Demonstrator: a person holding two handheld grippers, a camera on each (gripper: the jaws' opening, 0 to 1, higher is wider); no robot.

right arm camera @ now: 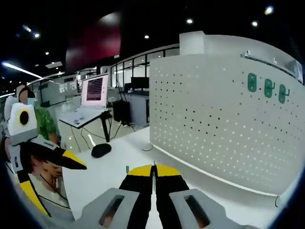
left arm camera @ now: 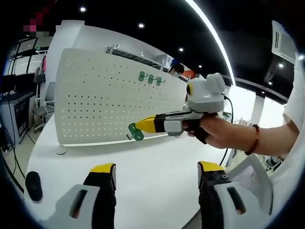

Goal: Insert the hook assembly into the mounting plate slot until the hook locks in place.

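A white pegboard mounting plate (left arm camera: pixel 105 100) stands upright on the white table, and three green hooks (left arm camera: pixel 150 78) hang near its upper edge. A hand brings my right gripper (left arm camera: pixel 139 126) in from the right, shut on a green hook (left arm camera: pixel 136 132) held just in front of the board's lower part. My left gripper (left arm camera: pixel 156 169) is open and empty, low over the table. In the right gripper view the board (right arm camera: pixel 214 119) fills the right side with the hung hooks (right arm camera: pixel 265 88) high up. There my right gripper (right arm camera: pixel 153 170) has its jaws pressed together, and my left gripper (right arm camera: pixel 50 176) is at the left.
A black mouse (left arm camera: pixel 33 185) (right arm camera: pixel 101 150) lies on the table (left arm camera: pixel 157 152) left of the board. A desk with a lit monitor (right arm camera: pixel 94 90) stands beyond the table edge. A mesh chair back (left arm camera: pixel 248 176) sits at the lower right by the person's arm.
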